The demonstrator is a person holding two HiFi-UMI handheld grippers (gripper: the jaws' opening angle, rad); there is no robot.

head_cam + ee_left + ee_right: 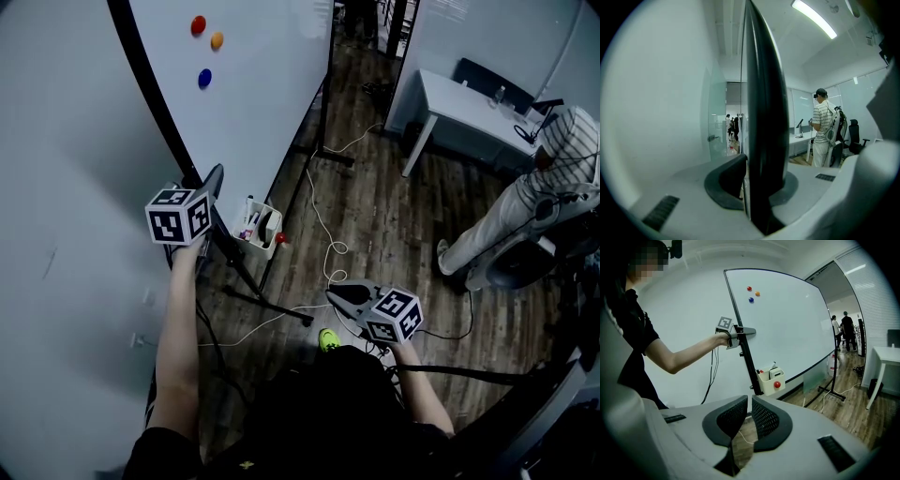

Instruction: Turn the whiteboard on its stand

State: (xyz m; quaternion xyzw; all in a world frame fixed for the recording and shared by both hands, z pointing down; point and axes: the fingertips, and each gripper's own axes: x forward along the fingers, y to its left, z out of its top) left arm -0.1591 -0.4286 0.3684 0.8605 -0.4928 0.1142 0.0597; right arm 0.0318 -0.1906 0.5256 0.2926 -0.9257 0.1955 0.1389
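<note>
The whiteboard (pixel 253 84) is a large white panel in a black frame, hung on a black stand (pixel 323 103). Three magnets sit near its top, red (pixel 198 25), orange (pixel 217 40) and blue (pixel 204 78). My left gripper (pixel 212 184) is shut on the board's near black edge (pixel 759 117), which fills the gap between its jaws (pixel 754 185). The right gripper view shows that same grip (pixel 745 331) on the board (pixel 787 324). My right gripper (pixel 343 296) hangs low in front of me, away from the board, its jaws (pixel 749 408) together on nothing.
A white marker box (pixel 258 228) with a red knob hangs on the frame below my left gripper. Stand feet (pixel 272 305) and white cables (pixel 323 234) lie on the wood floor. A person in a striped shirt (pixel 530 202) stands right, near a desk (pixel 469 108).
</note>
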